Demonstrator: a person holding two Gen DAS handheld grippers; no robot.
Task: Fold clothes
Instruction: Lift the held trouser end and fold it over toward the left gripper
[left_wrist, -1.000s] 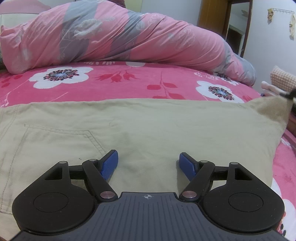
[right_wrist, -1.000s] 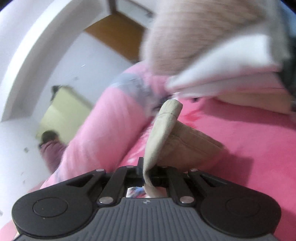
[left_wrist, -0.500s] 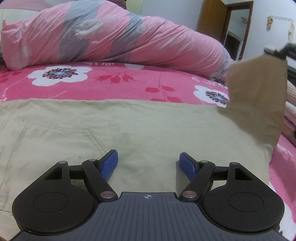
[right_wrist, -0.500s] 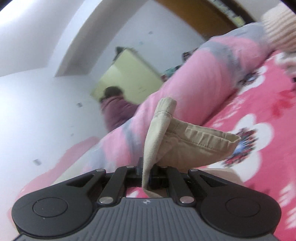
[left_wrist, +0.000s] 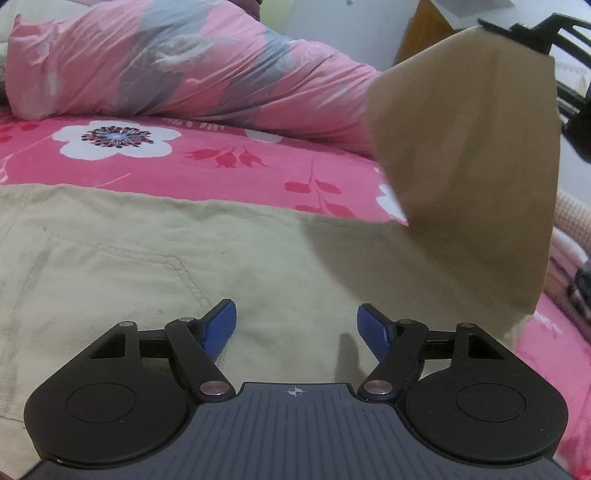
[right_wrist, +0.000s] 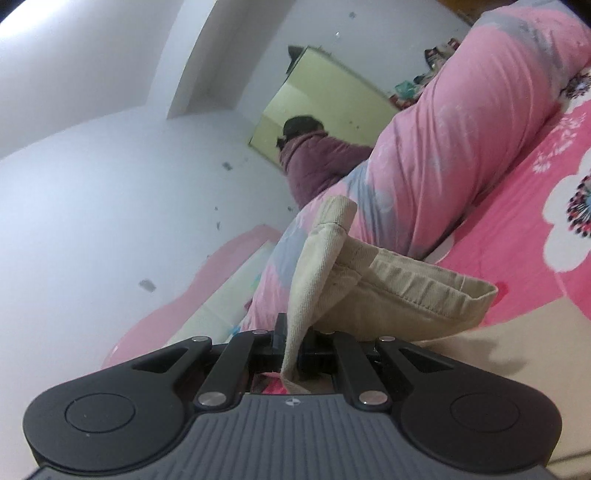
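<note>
Pink floral sheet (left_wrist: 221, 173) underfoot of everything, with a rolled pink-and-grey duvet (left_wrist: 184, 74) along the far side and white walls beyond. Khaki trousers (left_wrist: 184, 266) spread flat on the sheet, long axis running left to right across the left wrist view, pocket stitching (left_wrist: 177, 266) toward the left. Right end raised off the bed and hanging as a blurred flap, its top edge pinched at the upper right corner. Left gripper (left_wrist: 296, 325) low over the middle of the cloth, blue pads (left_wrist: 218, 328) wide apart and closing, nothing pinched between them, only fabric lying beneath. Right gripper (right_wrist: 291, 343) clamped tight on the hem (right_wrist: 406, 288), which stands up from the jaws and curls open to the right. Left end of the trousers cut off by the frame; the lifted flap hides part of the duvet and the doorway behind. Contact between the left pads and the cloth hard to judge. Beige knit pile (left_wrist: 569, 229) at the right edge only partly visible. Person in purple (right_wrist: 314, 162) half hidden behind the duvet in the right wrist view. Against a second ago: hem end then stretched out low at the bed's right edge, now carried up and inward over the trousers; left gripper in nearly the same spot.
</note>
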